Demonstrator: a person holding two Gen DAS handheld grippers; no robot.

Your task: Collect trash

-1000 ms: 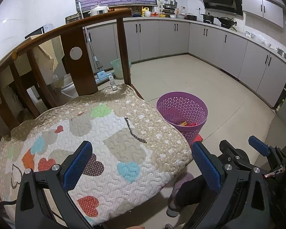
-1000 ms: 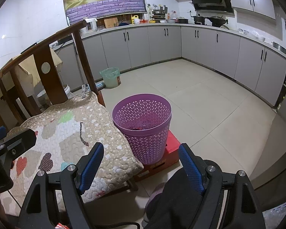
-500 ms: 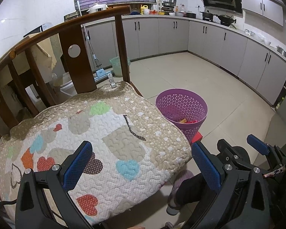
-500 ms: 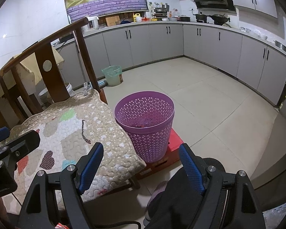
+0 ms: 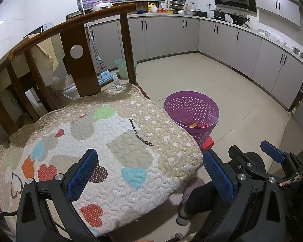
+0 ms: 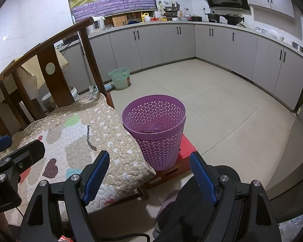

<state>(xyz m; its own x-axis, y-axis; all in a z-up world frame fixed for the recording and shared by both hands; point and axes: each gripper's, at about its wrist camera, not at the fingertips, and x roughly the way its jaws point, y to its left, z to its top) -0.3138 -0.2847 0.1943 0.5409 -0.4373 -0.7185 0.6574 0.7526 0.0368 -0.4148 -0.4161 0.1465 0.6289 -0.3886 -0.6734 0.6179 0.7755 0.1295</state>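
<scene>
Beside the purple wastebasket [image 6: 154,128] on a red box [image 6: 184,149], a quilted chair cushion [image 5: 95,141] lies under both wide-open, empty grippers [image 5: 149,173] [image 6: 149,174]

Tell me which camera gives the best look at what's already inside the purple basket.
The left wrist view: it looks down past the rim of the purple basket onto the orange and red scraps at the bottom. The right wrist view shows the basket's whole outside but only a dark sliver inside.
</scene>
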